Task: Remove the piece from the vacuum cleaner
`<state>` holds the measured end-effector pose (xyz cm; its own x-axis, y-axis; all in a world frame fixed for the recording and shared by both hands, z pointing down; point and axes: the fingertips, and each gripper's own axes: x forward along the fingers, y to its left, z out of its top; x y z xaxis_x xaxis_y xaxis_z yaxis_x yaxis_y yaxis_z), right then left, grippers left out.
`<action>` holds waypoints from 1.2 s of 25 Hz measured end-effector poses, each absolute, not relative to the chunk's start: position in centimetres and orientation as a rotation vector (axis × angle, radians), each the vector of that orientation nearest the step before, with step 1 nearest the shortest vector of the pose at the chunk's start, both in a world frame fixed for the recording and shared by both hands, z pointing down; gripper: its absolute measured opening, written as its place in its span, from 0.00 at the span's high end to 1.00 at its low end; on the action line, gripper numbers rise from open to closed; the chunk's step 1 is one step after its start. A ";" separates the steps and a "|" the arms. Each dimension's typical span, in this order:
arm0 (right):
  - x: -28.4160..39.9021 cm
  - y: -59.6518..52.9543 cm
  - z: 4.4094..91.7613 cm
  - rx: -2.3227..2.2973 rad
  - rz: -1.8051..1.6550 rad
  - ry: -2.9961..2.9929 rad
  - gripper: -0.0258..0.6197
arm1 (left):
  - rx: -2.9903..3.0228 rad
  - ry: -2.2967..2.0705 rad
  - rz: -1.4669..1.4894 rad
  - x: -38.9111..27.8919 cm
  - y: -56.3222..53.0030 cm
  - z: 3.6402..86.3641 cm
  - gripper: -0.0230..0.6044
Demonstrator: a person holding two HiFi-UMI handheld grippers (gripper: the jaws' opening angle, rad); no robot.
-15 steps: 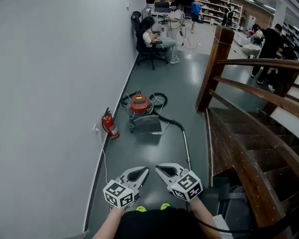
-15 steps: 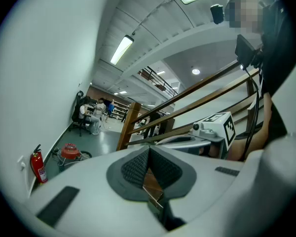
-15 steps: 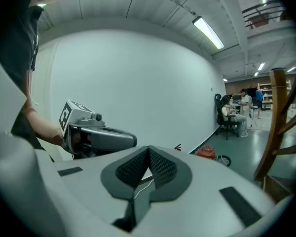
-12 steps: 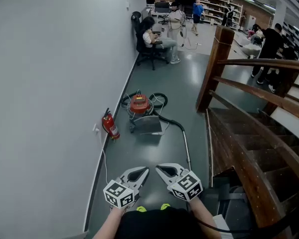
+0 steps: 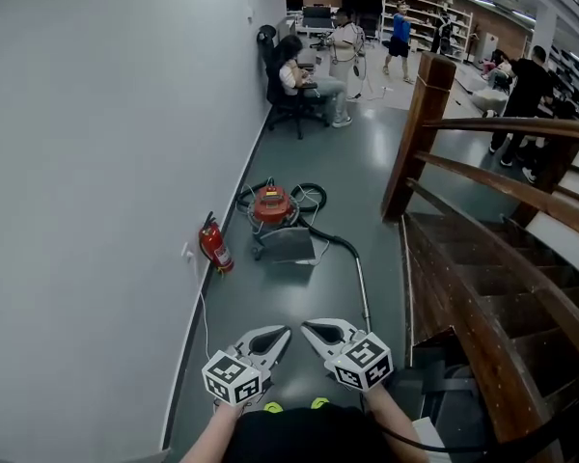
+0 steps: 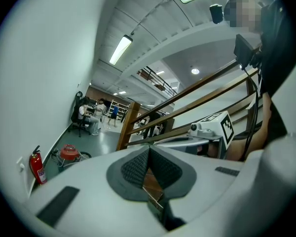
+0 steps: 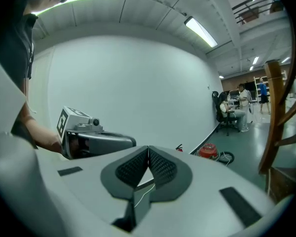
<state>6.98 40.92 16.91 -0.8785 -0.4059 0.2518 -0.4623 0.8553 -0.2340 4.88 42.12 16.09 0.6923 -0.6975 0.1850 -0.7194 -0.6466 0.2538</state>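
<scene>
Left gripper (image 5: 284, 332) and right gripper (image 5: 306, 326), both pressed together and empty, sat bottom centre; the red vacuum cleaner (image 5: 272, 204) lay well apart at mid-frame, its wand (image 5: 363, 292) running down nearer the right gripper.

The head camera looks steeply down over the left gripper (image 5: 284, 333) and right gripper (image 5: 307, 327). Each gripper camera sits just behind its own jaws, angled inward. All three views share the distant vacuum cleaner (image 5: 271, 204).
</scene>
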 end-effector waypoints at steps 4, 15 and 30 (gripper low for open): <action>6.7 41.3 17.3 0.632 0.432 -2.827 0.94 | 2.596 -1.121 0.112 5.1 42.2 16.3 0.95; 7.6 41.1 18.4 0.601 0.419 -2.814 0.94 | 2.572 -1.135 0.126 6.4 41.9 17.0 0.95; 10.5 39.9 20.1 0.529 0.402 -2.790 0.94 | 2.515 -1.211 0.098 9.3 41.1 18.4 0.95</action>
<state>10.47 39.95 20.08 -0.8960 -0.3141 0.3139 -0.3900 0.8946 -0.2180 9.32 41.14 18.41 0.6330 -0.7454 0.2093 -0.7693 -0.5751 0.2784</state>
